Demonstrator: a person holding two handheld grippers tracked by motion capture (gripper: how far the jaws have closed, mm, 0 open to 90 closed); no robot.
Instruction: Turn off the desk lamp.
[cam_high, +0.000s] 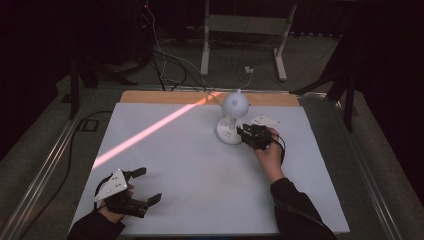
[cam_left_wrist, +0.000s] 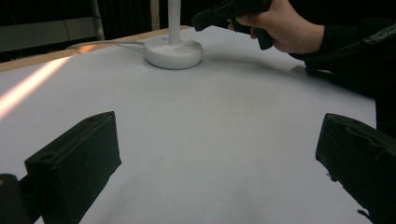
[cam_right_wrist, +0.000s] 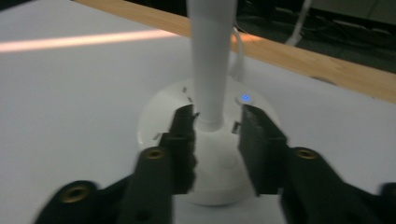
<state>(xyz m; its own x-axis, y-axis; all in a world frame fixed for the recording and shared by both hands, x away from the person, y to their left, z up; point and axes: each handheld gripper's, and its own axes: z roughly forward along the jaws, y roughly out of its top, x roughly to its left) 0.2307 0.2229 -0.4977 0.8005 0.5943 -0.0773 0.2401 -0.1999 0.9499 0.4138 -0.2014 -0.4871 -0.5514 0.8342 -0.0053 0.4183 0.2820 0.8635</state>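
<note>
Right gripper view has my right gripper (cam_right_wrist: 217, 126) part open astride the stem of the desk lamp (cam_right_wrist: 212, 60) (far right of the table), gripping nothing. Next I'd judge closing squarely on it; my left gripper (cam_high: 137, 187) waits open.

Dim room, black at the far wall and down both sides. Grey carpet-like floor (cam_high: 45, 135) around a table (cam_high: 200, 165) covered by a white sheet, with a strip of bare wood (cam_high: 165, 97) along its far edge. A pinkish-orange streak of light (cam_high: 150, 131) slanting across the white sheet from the far middle toward the near left. Metal rails (cam_high: 42, 172) on the floor along the left and right of the table. Beyond it, a white frame stand (cam_high: 245, 30) on two legs, black and white cables (cam_high: 165, 65) trailing over the floor, and dark stand legs (cam_high: 85, 75) at left and right.
</note>
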